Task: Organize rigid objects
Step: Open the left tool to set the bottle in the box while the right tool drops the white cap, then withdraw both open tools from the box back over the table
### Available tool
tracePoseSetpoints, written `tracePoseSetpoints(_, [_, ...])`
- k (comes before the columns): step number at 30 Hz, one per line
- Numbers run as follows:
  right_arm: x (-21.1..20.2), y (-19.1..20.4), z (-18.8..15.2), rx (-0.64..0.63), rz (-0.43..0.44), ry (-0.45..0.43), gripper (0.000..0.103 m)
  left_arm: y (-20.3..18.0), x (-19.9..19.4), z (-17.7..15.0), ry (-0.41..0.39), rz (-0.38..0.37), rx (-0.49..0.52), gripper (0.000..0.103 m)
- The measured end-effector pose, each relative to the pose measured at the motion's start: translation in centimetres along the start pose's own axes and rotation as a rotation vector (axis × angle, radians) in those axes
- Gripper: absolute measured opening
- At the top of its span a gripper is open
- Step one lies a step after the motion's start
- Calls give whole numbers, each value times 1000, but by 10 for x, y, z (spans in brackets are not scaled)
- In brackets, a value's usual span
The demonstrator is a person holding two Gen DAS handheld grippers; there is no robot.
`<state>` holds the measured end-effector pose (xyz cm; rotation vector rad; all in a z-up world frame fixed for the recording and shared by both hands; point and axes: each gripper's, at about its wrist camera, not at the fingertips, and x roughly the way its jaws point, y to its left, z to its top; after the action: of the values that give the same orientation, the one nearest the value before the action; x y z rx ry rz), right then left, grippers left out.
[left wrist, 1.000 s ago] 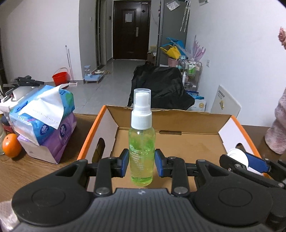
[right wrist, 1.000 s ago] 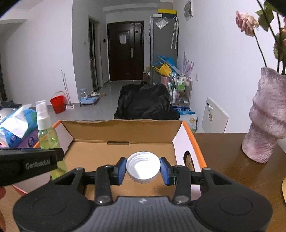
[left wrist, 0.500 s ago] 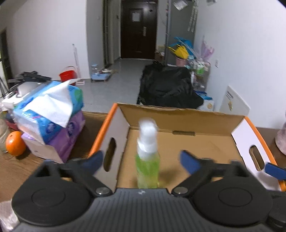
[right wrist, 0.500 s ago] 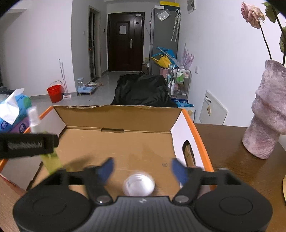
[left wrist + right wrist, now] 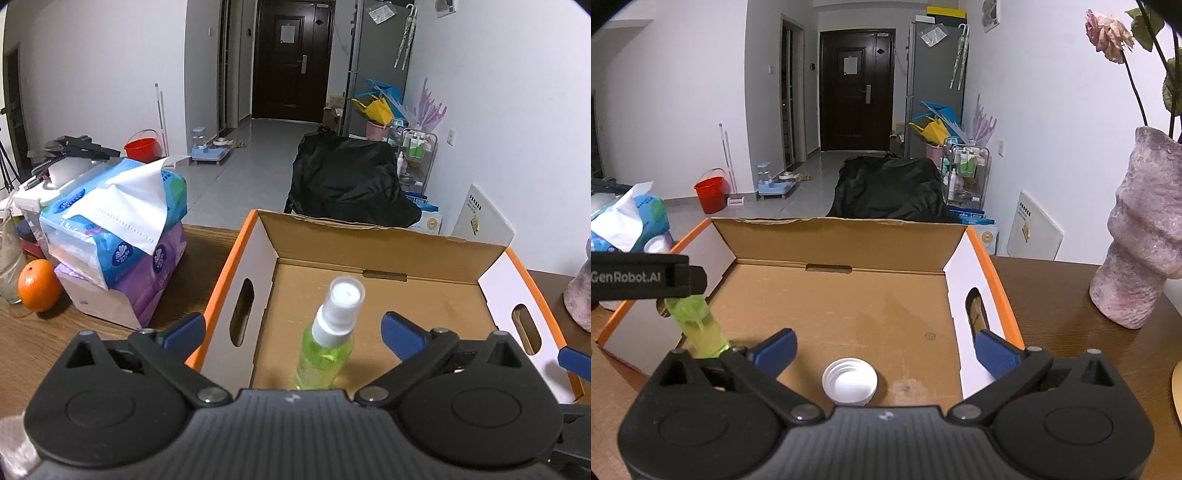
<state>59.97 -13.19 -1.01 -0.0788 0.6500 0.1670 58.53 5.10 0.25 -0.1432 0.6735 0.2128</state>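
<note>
- The table point(image 5: 33, 343) carries everything, its brown wood running out to either side of both pairs of fingers.
- The cardboard box point(image 5: 373, 236) sits open-topped straight ahead of the fingers, orange along its rim, with a hand slot cut in each side wall.
- The tissue packs point(image 5: 122, 229) are stacked off to the left of the left gripper's fingers, outside the box.
- The vase point(image 5: 1141, 243) stands on the table well to the right of the right gripper's fingers.
- The left gripper point(image 5: 291, 332) has its blue fingers spread wide, grasping nothing.
- The right gripper point(image 5: 884, 349) is likewise released, fingers splayed apart.
- The spray bottle point(image 5: 327, 339) stands on the box floor between the left gripper's fingers, touching neither.
- The orange point(image 5: 38, 290) lies far left of those fingers, beside the tissue packs.
- The white cap point(image 5: 849, 380) rests open side up on the box floor between the right gripper's fingers, clear of both.
</note>
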Motion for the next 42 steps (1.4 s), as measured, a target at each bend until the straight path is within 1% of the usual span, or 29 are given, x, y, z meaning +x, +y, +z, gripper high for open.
tracePoseSetpoints(9, [-21,-2,-5,-14,5,-11,103,1,-22,-4,-18,5,33,103])
tracePoseSetpoints(17, [-53,-3,-10,-18,10,-34,103,3,-56,-11,-44,-8,40,103])
tracePoseSetpoints(28, [-114,-7,-28,-15,18,-80,103,8,-109,-29,-64,-11,54,103])
tracePoseSetpoints(37, [-167,-5,-52,-34,4,-121,103,14,-156,-49,-109,-14,70,103])
tracePoseSetpoints(40, [-185,-4,-61,-46,5,-138,103,19,-170,-57,-118,-26,68,103])
tracePoseSetpoints(42, [-196,-3,-66,-51,10,-148,103,21,-179,-62,-115,-47,72,103])
